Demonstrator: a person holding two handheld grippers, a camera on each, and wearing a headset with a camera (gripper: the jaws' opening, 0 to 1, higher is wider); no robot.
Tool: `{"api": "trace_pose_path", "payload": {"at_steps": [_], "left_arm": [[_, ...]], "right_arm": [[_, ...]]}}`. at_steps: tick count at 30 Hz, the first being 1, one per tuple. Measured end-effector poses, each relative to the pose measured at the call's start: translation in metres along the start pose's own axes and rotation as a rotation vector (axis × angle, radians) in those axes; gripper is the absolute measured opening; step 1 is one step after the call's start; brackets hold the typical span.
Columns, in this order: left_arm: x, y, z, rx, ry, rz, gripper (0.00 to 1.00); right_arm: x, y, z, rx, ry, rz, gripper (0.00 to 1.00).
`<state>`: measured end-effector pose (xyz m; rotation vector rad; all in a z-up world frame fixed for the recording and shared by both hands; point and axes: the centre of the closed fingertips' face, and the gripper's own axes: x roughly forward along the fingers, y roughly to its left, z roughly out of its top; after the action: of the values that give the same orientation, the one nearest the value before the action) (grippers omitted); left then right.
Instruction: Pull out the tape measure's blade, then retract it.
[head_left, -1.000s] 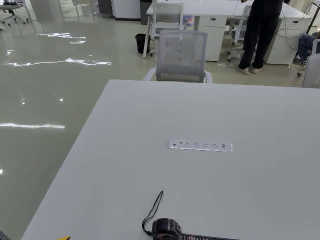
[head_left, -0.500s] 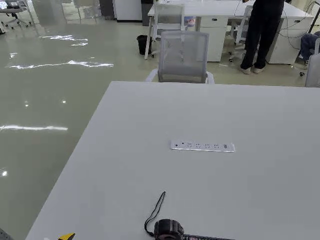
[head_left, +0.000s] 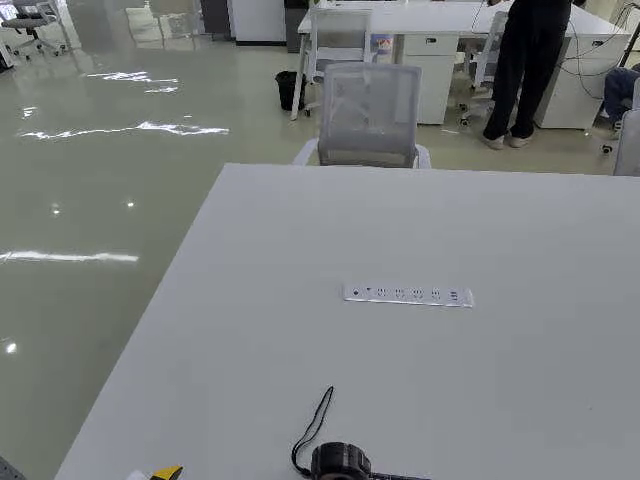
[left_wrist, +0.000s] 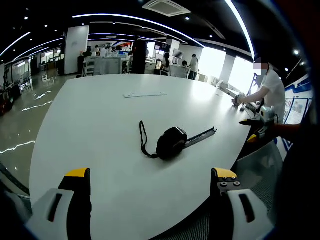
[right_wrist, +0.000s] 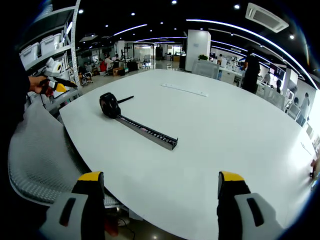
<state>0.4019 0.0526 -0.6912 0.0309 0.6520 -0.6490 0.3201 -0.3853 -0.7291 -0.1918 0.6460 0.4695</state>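
A black tape measure (head_left: 340, 463) lies at the near edge of the white table (head_left: 300, 250), its wrist strap (head_left: 312, 430) looped to the left. Its blade (right_wrist: 147, 132) lies drawn out flat on the table, ending at the hook (right_wrist: 172, 142). My left gripper (left_wrist: 150, 175) is open with nothing between its fingers, short of the tape measure (left_wrist: 171, 142). My right gripper (right_wrist: 160, 177) is also open and holds nothing, off the table edge, well short of the blade's end. A yellow fingertip (head_left: 166, 472) of a gripper peeks in at the bottom left of the head view.
A white power strip (head_left: 407, 296) lies mid-table. A grey mesh chair (head_left: 367, 115) stands at the far side, with a person (head_left: 520, 70) standing by desks behind it. A mesh chair back (right_wrist: 40, 150) sits close on the left of the right gripper view.
The head camera has shifted slightly. The yellow fingertip at the bottom left has come further right into view. The tape measure has not moved.
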Motion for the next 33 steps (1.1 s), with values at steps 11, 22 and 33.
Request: {"api": "trace_pose_path", "payload": {"at_steps": [11, 22, 33], "left_arm": [[0.019, -0.020, 0.018, -0.012, -0.022, 0.005, 0.99], [0.030, -0.030, 0.023, -0.004, -0.005, 0.012, 0.99], [0.038, -0.038, 0.025, -0.011, -0.006, 0.021, 0.99]], "right_arm": [[0.010, -0.001, -0.002, -0.013, 0.013, 0.018, 0.95], [0.017, -0.010, -0.002, -0.031, 0.021, 0.023, 0.93], [0.024, -0.014, -0.002, -0.046, 0.031, 0.037, 0.90]]}}
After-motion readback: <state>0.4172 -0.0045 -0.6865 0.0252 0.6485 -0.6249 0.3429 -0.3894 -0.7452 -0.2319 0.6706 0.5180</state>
